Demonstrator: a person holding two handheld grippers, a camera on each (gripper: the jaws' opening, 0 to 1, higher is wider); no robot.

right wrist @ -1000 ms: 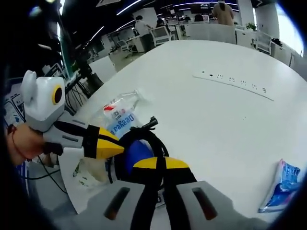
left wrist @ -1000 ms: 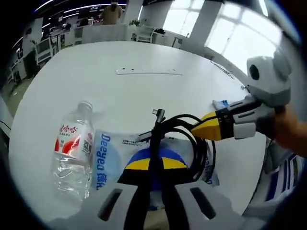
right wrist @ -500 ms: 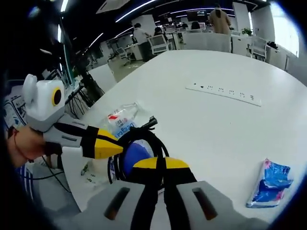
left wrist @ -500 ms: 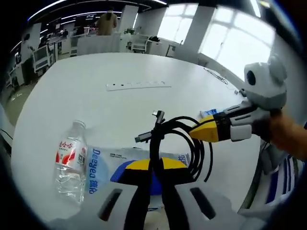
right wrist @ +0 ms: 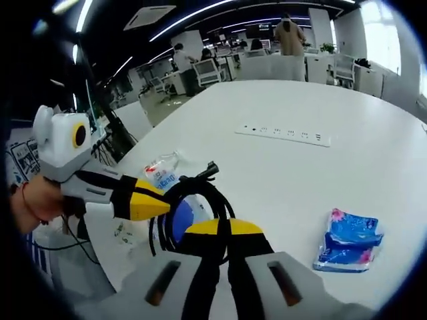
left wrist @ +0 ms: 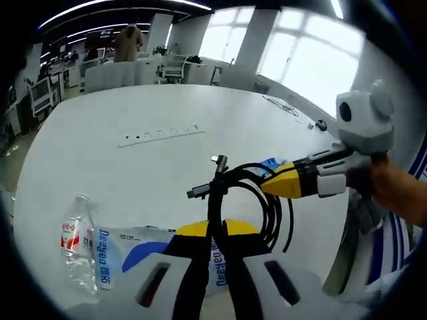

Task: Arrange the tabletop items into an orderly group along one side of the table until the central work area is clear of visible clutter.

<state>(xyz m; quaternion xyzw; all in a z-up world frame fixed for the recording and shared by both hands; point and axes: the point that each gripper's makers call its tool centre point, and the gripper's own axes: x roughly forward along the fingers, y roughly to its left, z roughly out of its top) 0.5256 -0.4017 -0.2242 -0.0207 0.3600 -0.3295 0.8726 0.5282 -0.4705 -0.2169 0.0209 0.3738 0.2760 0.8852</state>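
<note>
Left gripper view puts the job at an early stage, by my reading: a water bottle (left wrist: pixel 75 243) and a blue-and-white packet (left wrist: pixel 137 257) lie together near the table's (left wrist: pixel 100 173) edge, while a power strip (left wrist: pixel 160 133) sits out in the middle and a blue tissue pack (right wrist: pixel 350 241) lies well apart, so grouping is largely left to do. A coiled black cable (left wrist: pixel 257 200) is lifted clear of the table, gripped from both sides. The left gripper (left wrist: pixel 212 230) is clenched on the coil's near strands, and the right gripper (right wrist: pixel 219 230) is likewise clamped on it (each gripper's yellow tips meet the loop).
</note>
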